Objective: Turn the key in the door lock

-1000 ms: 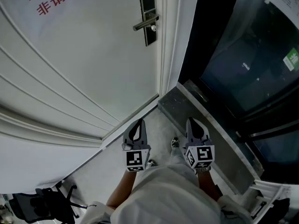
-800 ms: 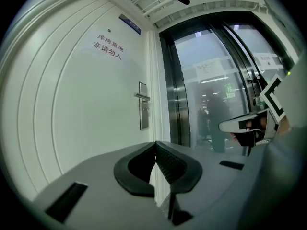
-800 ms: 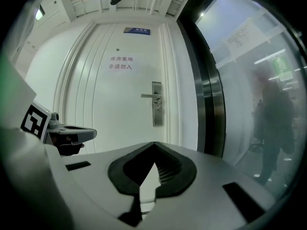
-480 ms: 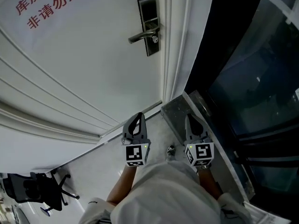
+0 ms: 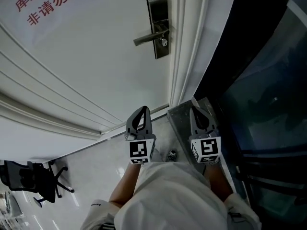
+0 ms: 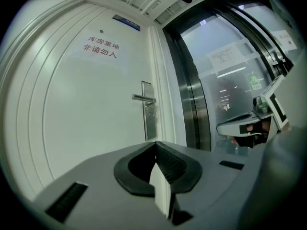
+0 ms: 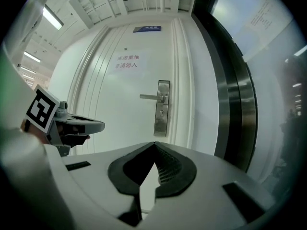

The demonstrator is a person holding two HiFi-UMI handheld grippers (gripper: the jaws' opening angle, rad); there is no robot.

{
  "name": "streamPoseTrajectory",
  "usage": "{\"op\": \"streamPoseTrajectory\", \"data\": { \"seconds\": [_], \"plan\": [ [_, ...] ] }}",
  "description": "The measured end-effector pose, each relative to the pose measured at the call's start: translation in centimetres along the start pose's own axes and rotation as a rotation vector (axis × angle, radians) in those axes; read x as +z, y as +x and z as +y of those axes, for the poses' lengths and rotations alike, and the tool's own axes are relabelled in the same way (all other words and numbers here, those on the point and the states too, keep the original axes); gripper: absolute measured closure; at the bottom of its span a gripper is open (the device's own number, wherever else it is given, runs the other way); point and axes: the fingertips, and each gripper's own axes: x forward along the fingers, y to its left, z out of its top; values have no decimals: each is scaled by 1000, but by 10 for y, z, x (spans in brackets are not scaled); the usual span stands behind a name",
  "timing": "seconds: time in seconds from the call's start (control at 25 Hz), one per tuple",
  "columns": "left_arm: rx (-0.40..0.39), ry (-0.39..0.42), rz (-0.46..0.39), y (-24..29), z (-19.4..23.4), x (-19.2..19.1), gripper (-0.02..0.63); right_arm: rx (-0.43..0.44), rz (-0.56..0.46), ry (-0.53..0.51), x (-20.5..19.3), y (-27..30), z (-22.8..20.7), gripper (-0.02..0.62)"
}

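— Two grippers in the head view; where are they?
— The left gripper (image 5: pixel 143 110) and right gripper (image 5: pixel 195 110) are side by side low in the picture, both aimed at the white door (image 5: pixel 86 71); each is pinched together with nothing in it; the lock plate (image 5: pixel 159 25) is well apart from them, at the door's right edge, its lever handle (image 5: pixel 147 36) sticking out to the left.
— And the key?
— A bright spot (image 5: pixel 164 42) sits just under the lever; too small to say whether it is the key; red lettering (image 5: pixel 48 4) is top left, an office chair (image 5: pixel 33 182) bottom left.
— Left gripper view?
— The jaw tips meet, empty; beyond them are the plate and lever on the door; a dark glass wall (image 6: pixel 225 80) is to the right, the other gripper at the right edge.
— Right gripper view?
— The jaws are closed to a point, holding nothing; the lock plate is ahead, above the tips; the left gripper shows at the left edge.
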Motion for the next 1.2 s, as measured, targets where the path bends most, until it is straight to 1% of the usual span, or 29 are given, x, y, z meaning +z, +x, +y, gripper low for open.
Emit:
{"op": "streamPoseTrajectory", "data": {
  "seconds": [0.12,0.28,0.36,0.48,0.56,0.64,0.76,0.88,0.92,0.96,1.04,1.12,1.2],
  "plan": [
    [-6,13,-25,19,9,13,597,1,-19,-82,21,31,-8,603],
    [-17,22,-44,45,28,29,597,4,-33,-244,55,76,-9,603],
    [-29,15,-54,58,36,35,597,-3,-35,-359,72,97,-9,603],
    [-61,31,-54,77,42,40,597,-46,-21,-590,91,131,-14,603],
    [-80,44,-51,88,45,41,597,-73,9,-746,97,154,-17,603],
    [-89,53,-50,97,49,44,597,-94,59,-874,97,176,-21,603],
    [-104,57,-55,107,53,47,597,-138,112,-1037,99,198,-23,603],
    [-124,58,-57,112,56,47,596,-153,155,-1157,100,213,-22,603],
    [-129,57,-59,112,57,48,597,-143,182,-1186,97,217,-22,556],
    [-132,55,-61,112,58,48,597,-133,213,-1215,94,222,-22,492],
    [-137,53,-63,113,60,48,597,-131,247,-1288,91,230,-24,462],
    [-142,51,-62,114,63,47,597,-144,243,-1366,92,236,-23,460],
    [-146,48,-59,115,66,45,597,-150,236,-1415,92,242,-20,460]
  ]
}}
